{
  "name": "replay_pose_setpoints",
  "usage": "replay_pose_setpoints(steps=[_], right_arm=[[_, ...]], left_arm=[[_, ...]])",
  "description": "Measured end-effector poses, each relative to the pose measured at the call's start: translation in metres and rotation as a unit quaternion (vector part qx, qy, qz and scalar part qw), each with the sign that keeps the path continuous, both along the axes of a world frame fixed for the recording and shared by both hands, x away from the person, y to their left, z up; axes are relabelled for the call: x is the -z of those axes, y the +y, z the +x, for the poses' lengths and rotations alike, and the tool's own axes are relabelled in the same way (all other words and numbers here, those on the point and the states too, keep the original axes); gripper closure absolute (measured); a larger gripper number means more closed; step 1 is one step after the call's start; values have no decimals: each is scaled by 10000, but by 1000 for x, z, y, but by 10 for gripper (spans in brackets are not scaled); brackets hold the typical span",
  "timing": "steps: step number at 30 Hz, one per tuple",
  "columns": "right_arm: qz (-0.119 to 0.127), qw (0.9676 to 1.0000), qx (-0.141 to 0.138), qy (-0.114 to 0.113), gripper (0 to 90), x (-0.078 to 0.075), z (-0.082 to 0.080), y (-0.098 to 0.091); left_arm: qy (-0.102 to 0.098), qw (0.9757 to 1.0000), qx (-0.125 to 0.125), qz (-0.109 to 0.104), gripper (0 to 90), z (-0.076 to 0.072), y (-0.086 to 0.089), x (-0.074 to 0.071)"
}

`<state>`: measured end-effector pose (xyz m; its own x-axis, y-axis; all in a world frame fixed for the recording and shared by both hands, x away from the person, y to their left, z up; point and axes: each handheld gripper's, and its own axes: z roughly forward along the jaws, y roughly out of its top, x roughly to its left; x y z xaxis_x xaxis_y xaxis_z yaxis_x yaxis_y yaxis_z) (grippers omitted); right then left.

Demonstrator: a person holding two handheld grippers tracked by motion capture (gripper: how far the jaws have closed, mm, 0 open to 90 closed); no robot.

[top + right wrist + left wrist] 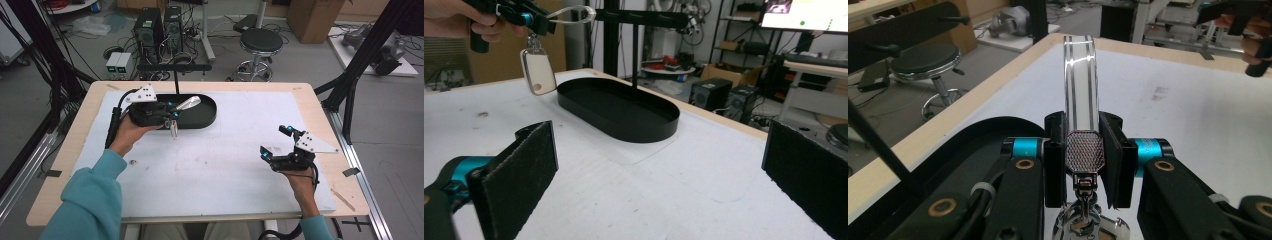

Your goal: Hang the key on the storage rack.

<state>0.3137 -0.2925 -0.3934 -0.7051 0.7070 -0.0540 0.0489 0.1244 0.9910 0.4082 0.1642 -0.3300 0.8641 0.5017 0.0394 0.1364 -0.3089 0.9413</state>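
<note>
A shiny metal keychain loop [189, 103] sticks out of my left gripper [172, 114], which is shut on its knurled base [1085, 150]. A mirror-like tag [173, 129] dangles below it, over the near rim of the black oval tray [205, 119]. In the right gripper view the loop [574, 14] and the tag [538, 70] hang at the upper left, held by the left gripper [536, 22] above the tray [619, 107]. My right gripper [274, 150] rests near the table's right front. Its jaws stand wide open around bare table [659, 180].
A black T-shaped stand [175, 75] rises from the tray's far side, with its crossbar [649, 19] above the tray. A white mat [225, 165] covers the wooden table. Beyond the far edge are a stool [260, 42], computer towers and cables.
</note>
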Motion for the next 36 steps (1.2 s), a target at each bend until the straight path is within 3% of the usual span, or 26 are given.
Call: replay_pose_setpoints(steps=[6,12,20,26,29,31,36], right_arm=[[29,9995,238,-206,6,5,-7,-3],[6,9984,463,-323,6,19,-13,-7],[286,9966,690,-350,6,39,-21,-15],[254,9961,763,-366,6,52,-25,-17],[213,9961,760,-386,6,54,-26,-17],[224,9960,770,-382,6,55,-25,-18],[235,9957,801,-413,6,56,-26,-17]], left_arm=[[81,9989,-281,-374,741,10,8,2],[49,9975,-465,-528,741,21,12,-2],[56,9963,-681,-526,741,36,11,-5],[148,9949,-845,-539,741,44,10,-5],[158,9938,-938,-578,741,47,9,-6],[114,9937,-1011,-465,741,49,7,-7],[182,9921,-1104,-569,741,53,7,-5]])
